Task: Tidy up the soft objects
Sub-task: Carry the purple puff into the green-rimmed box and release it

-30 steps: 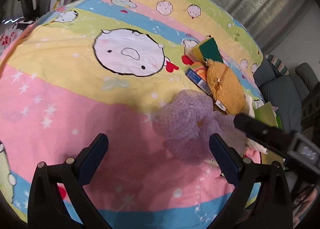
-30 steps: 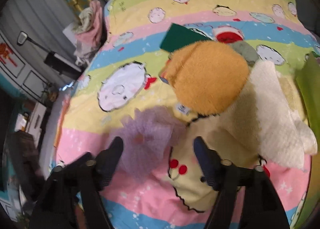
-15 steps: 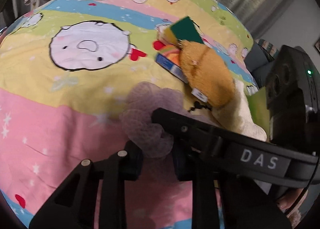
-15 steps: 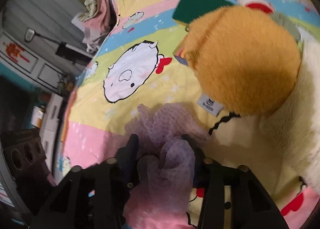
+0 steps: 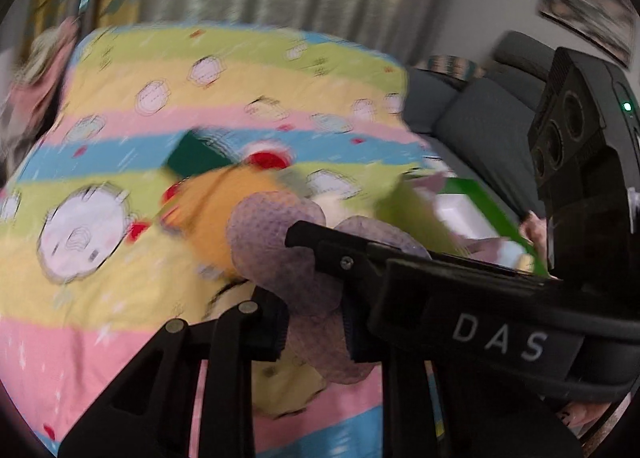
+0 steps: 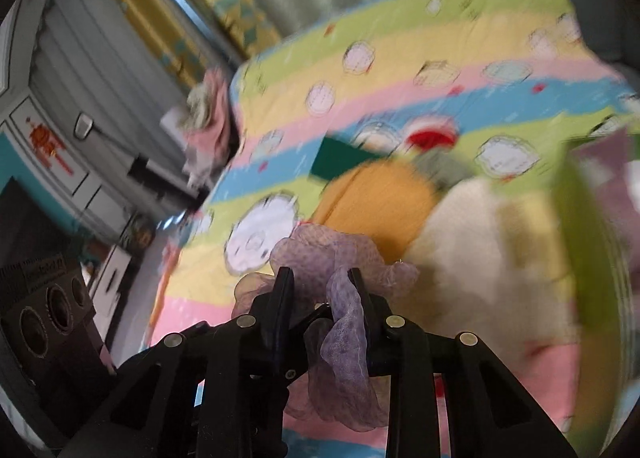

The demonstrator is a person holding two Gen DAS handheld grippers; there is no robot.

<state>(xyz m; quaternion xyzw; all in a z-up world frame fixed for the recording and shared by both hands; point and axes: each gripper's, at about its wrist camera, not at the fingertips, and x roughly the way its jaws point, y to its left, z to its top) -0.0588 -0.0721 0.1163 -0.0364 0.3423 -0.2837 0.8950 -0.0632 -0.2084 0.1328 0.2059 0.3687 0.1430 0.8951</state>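
A lilac mesh bath pouf is held above the striped bedspread. My left gripper is shut on its lower part, and my right gripper is shut on the same pouf; the right gripper's arm crosses the left wrist view. Behind the pouf lie an orange plush toy, a cream fluffy cloth and a dark green sponge. Both views are blurred by motion.
A green box lies at the bed's right side, by a grey sofa. A heap of pink and grey clothes sits off the far left corner. Curtains hang behind the bed.
Both grippers closed on the lilac pouf and lifted it off the bedspread. Both views have tilted up toward the far end of the bed.
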